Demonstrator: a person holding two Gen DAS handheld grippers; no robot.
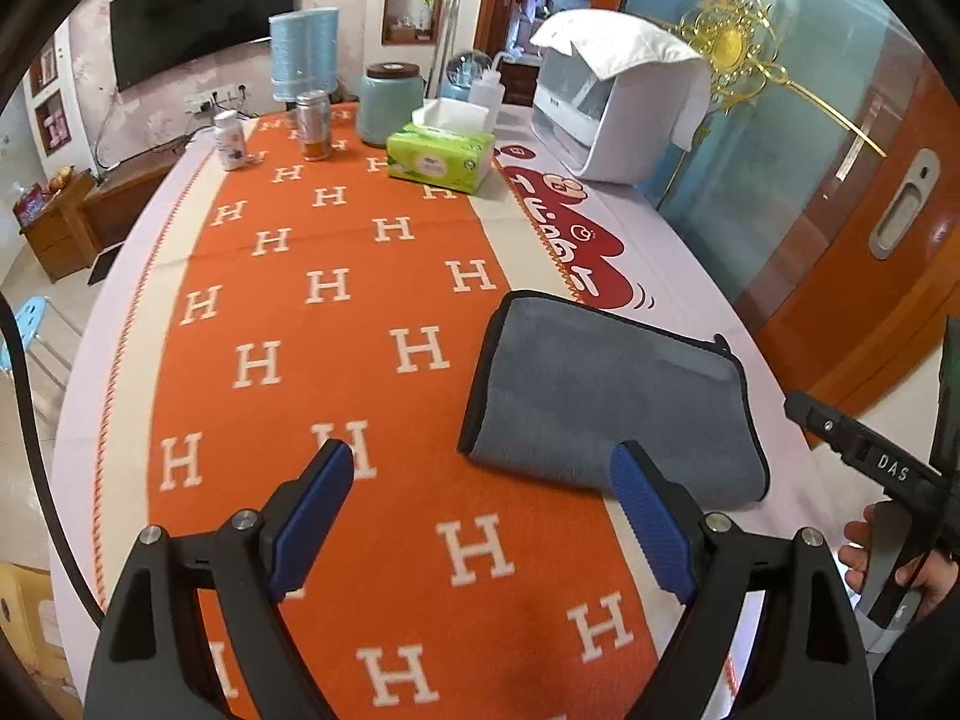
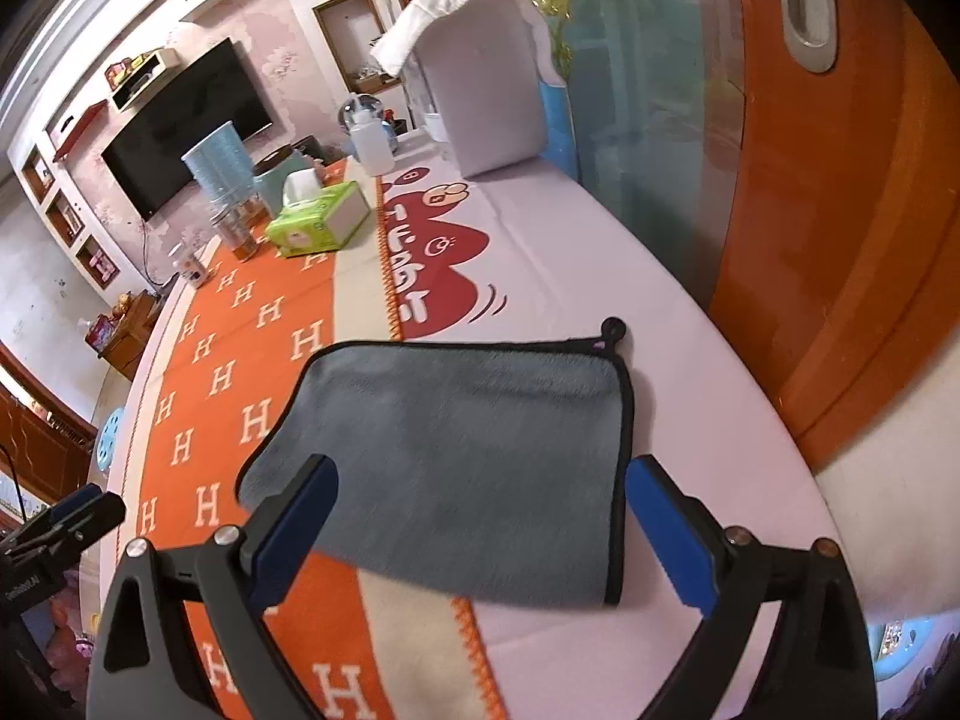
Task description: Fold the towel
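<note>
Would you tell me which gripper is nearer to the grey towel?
Right. The right gripper is open with the grey towel between its fingers; the left gripper is open beside the towel's near left corner.

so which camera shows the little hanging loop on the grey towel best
The right wrist view: the hanging loop stands out clearly at the far right corner of the grey towel, against the pale cloth. In the left wrist view the loop is only a small dark nub on the towel's edge.
</note>
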